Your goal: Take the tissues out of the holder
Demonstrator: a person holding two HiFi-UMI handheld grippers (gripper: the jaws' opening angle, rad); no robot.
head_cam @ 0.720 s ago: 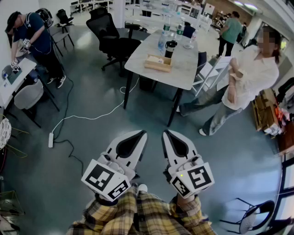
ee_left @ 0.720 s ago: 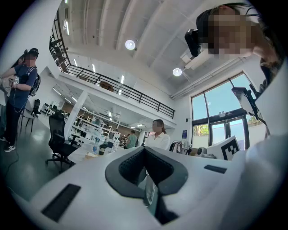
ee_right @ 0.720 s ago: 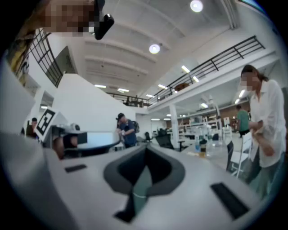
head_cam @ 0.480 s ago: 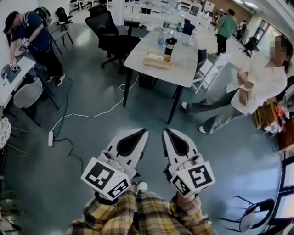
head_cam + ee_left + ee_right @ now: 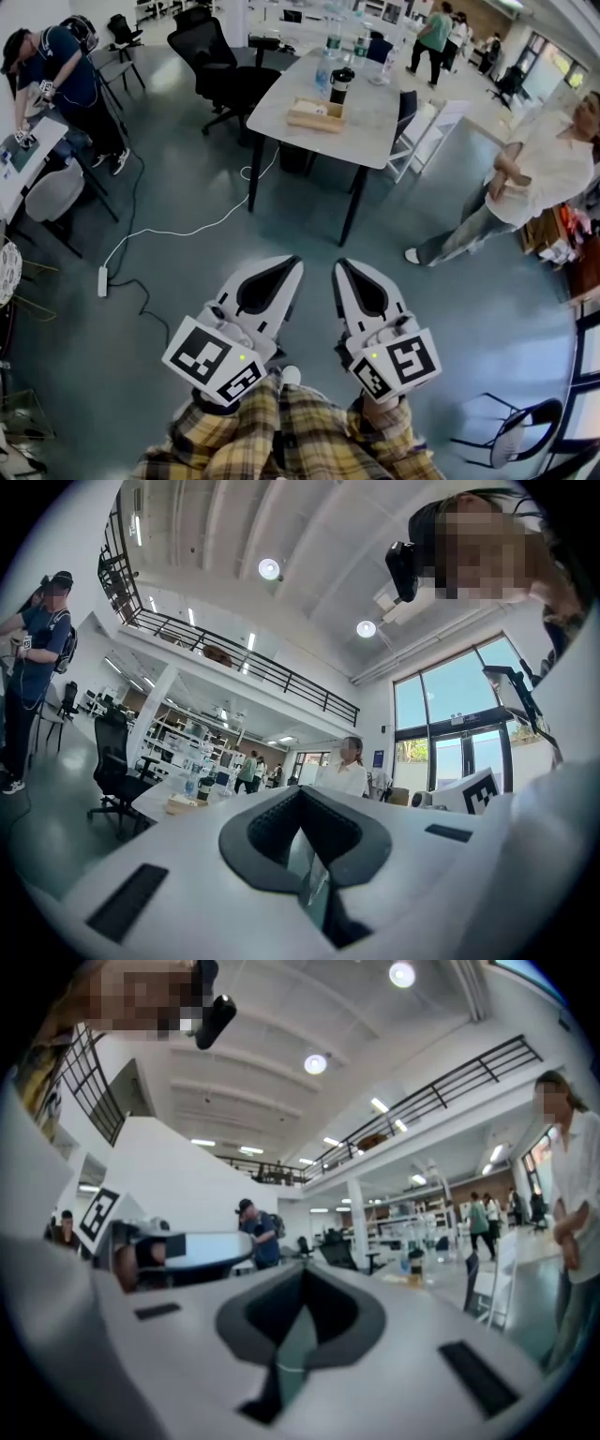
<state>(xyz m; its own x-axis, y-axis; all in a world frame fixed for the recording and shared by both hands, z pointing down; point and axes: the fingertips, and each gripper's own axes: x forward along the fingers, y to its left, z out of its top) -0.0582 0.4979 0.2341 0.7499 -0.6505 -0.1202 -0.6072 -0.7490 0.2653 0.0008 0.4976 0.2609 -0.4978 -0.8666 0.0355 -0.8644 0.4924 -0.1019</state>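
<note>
The wooden holder sits on the grey table well ahead of you, just beside a dark bottle. Your left gripper and right gripper hang side by side above the floor, well apart from the table. Each gripper's jaws are pressed together with nothing between them.

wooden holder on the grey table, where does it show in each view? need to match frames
Head view: wooden holder at top centre, on the table.
Left gripper view: small, left of centre, above the closed fingers.
Right gripper view: small and blurred, right of centre.
Shared landmark: the black cup close by on the table.
</note>
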